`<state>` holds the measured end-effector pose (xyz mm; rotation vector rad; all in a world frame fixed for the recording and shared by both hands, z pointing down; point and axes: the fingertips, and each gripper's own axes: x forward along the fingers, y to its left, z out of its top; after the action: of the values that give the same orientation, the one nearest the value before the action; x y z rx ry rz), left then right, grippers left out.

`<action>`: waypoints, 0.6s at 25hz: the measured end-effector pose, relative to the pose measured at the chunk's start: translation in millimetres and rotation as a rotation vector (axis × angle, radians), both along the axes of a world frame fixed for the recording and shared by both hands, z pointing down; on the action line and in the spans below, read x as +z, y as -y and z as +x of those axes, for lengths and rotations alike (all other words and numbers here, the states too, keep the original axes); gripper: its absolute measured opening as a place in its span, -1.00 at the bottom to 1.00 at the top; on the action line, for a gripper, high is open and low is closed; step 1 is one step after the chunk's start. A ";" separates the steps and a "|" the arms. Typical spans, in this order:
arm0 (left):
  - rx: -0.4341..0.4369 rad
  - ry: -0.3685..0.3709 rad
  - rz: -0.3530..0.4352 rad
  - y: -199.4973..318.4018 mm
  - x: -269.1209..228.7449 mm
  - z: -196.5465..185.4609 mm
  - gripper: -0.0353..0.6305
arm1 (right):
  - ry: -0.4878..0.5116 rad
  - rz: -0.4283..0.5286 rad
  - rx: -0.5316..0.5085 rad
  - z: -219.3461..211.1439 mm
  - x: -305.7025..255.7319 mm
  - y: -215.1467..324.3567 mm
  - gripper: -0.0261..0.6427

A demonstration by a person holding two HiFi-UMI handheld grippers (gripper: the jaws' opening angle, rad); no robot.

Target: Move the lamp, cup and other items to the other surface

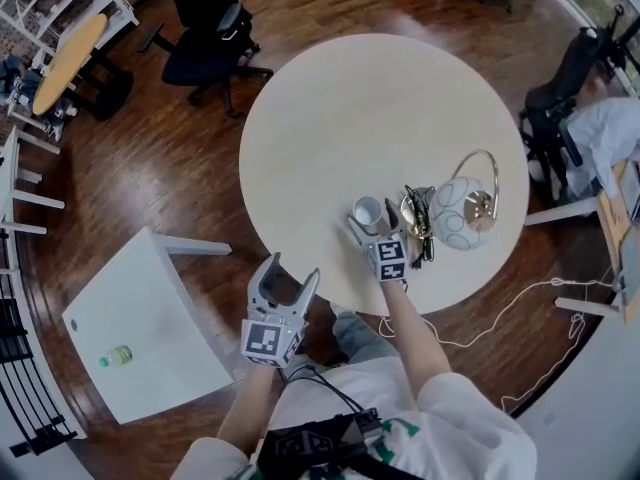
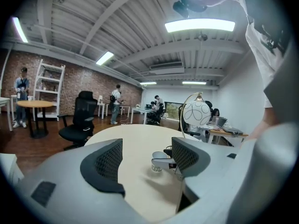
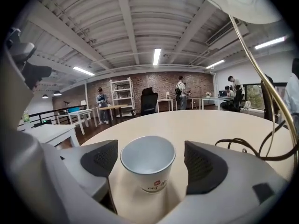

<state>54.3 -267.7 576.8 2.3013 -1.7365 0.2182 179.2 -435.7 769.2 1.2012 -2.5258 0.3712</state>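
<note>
Grasping step: the right claw (image 3: 148, 171) stands spread, the cup (image 3: 147, 155) between its jaws, seemingly untouched. Next, pinch gently and lift. The left claw (image 2: 148, 160) is spread too, and empty.

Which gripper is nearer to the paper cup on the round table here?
Right. The right gripper holds its open jaws either side of the paper cup without touching it. The left gripper hangs open and empty past the near edge of the round table, farther from the cup.
</note>
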 end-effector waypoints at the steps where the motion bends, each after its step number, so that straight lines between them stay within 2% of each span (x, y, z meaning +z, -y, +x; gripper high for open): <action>1: -0.009 -0.001 -0.003 -2.2 -1.6 -2.5 0.06 | 0.008 -0.001 -0.016 -2.8 -4.1 -1.3 0.41; 2: -0.019 -0.013 -0.010 -3.5 -6.5 -3.5 0.06 | 0.016 -0.004 -0.030 -5.3 -7.9 -3.4 0.25; 3: -0.027 -0.020 -0.013 -5.3 -10.4 -5.5 0.06 | 0.022 -0.006 -0.043 -7.7 -11.5 -5.9 0.18; 7: -0.036 0.034 0.027 -21.0 -5.0 -25.4 0.06 | 0.053 0.028 -0.095 -21.3 -40.6 -19.1 0.18; 13: -0.065 0.012 0.065 -49.2 -23.6 -41.5 0.06 | 0.099 0.128 -0.233 -53.9 -115.3 -71.4 0.17; 15: -0.067 0.018 0.084 -63.1 -33.2 -48.1 0.06 | 0.146 0.152 -0.258 -64.3 -144.6 -92.8 0.17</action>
<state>6.2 -204.7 543.6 2.3009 -1.8618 0.1569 114.9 -342.9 624.6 0.9090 -2.8359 0.2141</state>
